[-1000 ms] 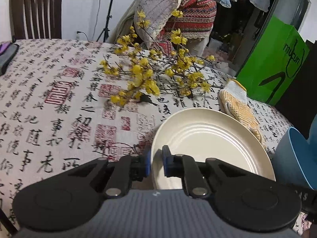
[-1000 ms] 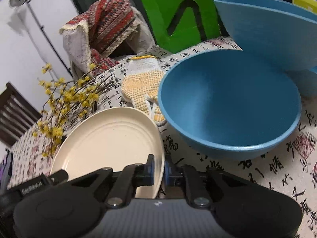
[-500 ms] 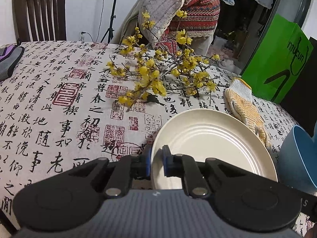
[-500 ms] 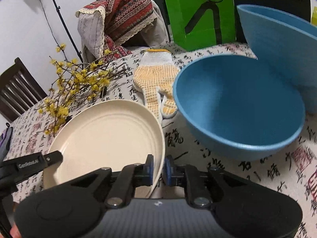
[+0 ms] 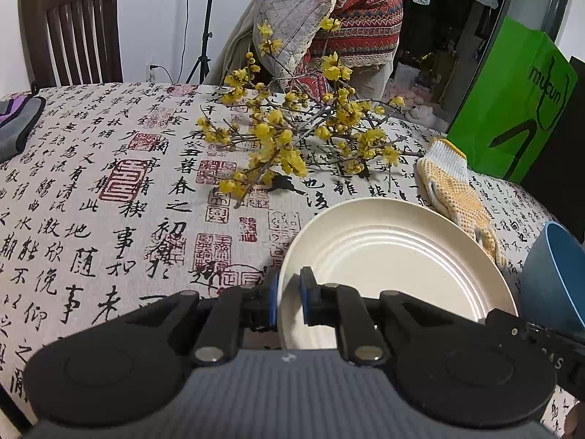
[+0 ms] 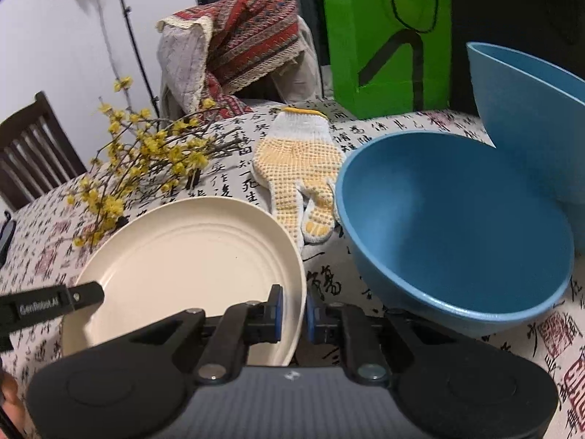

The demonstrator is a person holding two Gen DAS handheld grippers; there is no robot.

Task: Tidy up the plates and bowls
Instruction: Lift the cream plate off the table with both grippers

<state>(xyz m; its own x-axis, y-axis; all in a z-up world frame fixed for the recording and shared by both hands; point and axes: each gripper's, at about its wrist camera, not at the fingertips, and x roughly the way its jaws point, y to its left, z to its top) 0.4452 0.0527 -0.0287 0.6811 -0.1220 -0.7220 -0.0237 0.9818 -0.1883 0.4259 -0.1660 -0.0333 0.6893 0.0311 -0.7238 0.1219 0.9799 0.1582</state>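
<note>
A cream plate (image 5: 395,256) sits low over the patterned tablecloth, held at both sides. My left gripper (image 5: 289,296) is shut on its near-left rim. In the right wrist view my right gripper (image 6: 292,311) has the plate's (image 6: 190,256) right rim between its blue pads, and its jaws are closing tight on it. One black finger of the left gripper (image 6: 55,301) lies over the plate's left edge. A blue bowl (image 6: 457,226) stands upright just right of the plate. A second blue bowl (image 6: 530,109) leans tilted behind it.
A yellow-dotted work glove (image 6: 299,161) lies beyond the plate, touching the bowl's side. Yellow flowering branches (image 5: 292,139) spread across the table's middle. A green bag (image 5: 512,109) stands at the far right, a wooden chair (image 5: 69,36) far left, and a grey-purple cloth (image 5: 18,124) at the left edge.
The right gripper has rolled, so its view of the bowls and bag now stands more upright. Both grippers stay on the plate's rim, which has barely shifted.
</note>
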